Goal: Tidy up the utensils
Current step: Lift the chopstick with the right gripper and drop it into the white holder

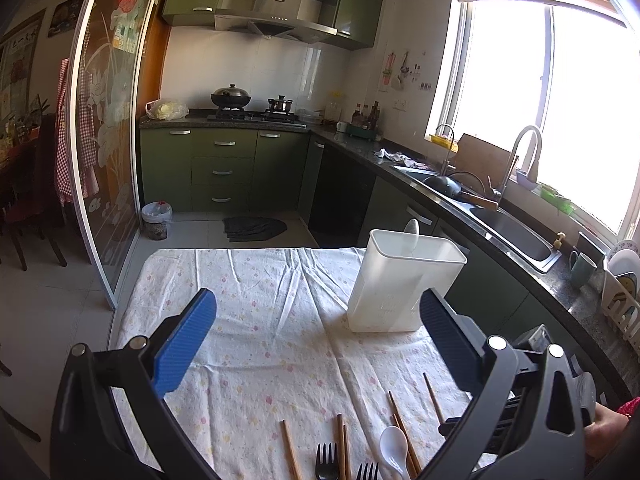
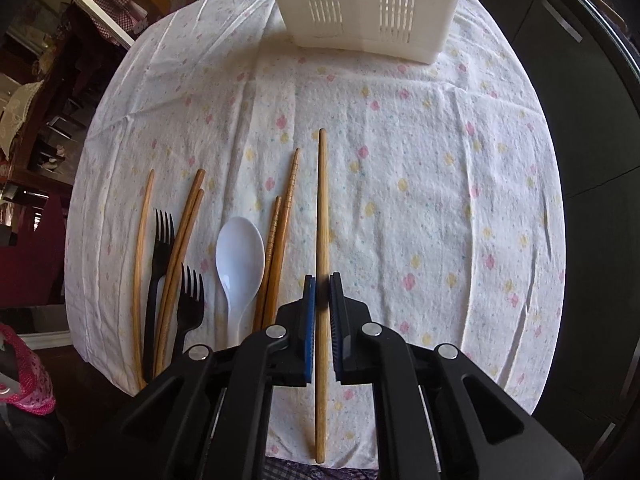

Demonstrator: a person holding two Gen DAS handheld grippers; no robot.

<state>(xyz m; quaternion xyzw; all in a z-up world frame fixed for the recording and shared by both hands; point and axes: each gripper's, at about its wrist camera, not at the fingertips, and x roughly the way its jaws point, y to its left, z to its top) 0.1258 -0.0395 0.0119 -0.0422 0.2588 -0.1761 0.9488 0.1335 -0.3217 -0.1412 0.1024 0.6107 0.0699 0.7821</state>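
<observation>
Bare floral cloth [image 2: 420,168] right of long wooden chopstick [image 2: 322,208]; white slotted plastic holder [image 2: 360,8] blocks far end; utensils crowd left.

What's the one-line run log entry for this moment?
right gripper: shut on chopstick | left gripper: open, holding nothing | holder: upright, one spoon inside | cloth: forks, spoon, chopsticks left

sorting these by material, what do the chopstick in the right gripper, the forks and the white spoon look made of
Chopstick: looks like wood or bamboo, tan with a faint lengthwise grain and a matte finish.
Forks: probably plastic, uniformly black with a slight sheen and thin moulded tines.
White spoon: likely plastic, smooth and glossy, with a highlight in the bowl; ceramic or melamine cannot be ruled out from the look alone.
</observation>
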